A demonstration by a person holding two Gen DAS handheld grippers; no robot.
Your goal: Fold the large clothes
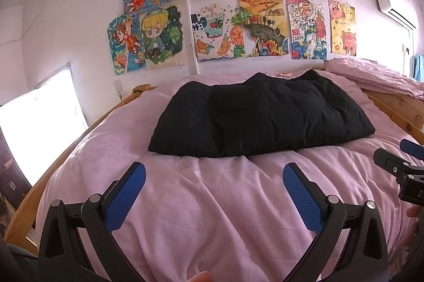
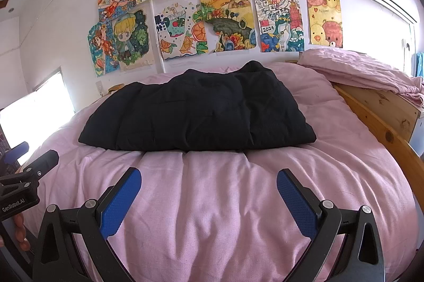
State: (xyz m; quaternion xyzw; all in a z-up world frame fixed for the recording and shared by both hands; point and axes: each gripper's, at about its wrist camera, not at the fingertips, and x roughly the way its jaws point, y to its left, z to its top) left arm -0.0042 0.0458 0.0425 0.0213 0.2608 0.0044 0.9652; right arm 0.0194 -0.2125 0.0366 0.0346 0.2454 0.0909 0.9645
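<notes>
Black garment (image 1: 261, 115) lies folded on the pink bed (image 1: 212, 202). My left gripper (image 1: 214, 198) and right gripper (image 2: 209, 201) hover short of it, both released, empty

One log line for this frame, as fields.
left claw: open, empty | right claw: open, empty | black coat: folded on pink bed | contact: none

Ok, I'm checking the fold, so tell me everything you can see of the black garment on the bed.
The black garment is puffy, quilted-looking fabric with faint stitch lines. It lies folded into one wide, compact bundle, flat across the pink bedding, long side toward the cameras, with a small hump at its far edge. Only the bedding touches it; neither gripper touches it.
</notes>
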